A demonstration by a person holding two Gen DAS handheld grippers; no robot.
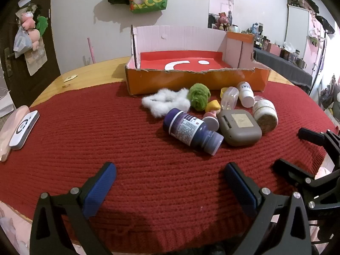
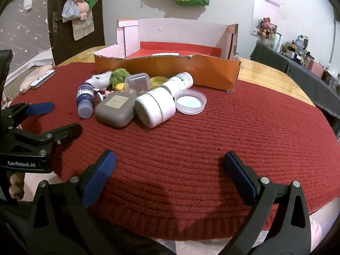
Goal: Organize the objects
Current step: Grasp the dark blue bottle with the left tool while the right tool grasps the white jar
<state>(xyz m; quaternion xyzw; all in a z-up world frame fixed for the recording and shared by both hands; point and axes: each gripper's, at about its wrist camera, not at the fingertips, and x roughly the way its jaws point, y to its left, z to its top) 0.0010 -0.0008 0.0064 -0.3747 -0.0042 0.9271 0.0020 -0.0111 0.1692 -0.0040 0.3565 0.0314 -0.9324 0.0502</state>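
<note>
A: Bottle (image 1: 192, 129) lies on its side on the cloth (image 1: 106, 127), before the box (image 1: 191, 80). Probably light, rigid, slick; may roll.

B: Pinch its middle. Left gripper (image 1: 170, 188) and right gripper (image 2: 169, 178) jaws spread, empty.

Near counter edge lies bare; clutter pile (image 1: 212, 116) crowds the far side, orange box (image 1: 195, 78) walling behind it.

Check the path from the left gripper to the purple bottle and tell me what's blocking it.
Nothing visible blocks it. Only bare red knitted mat lies between the open left gripper and the purple plastic bottle lying on its side, nearest item in the pile.
</note>
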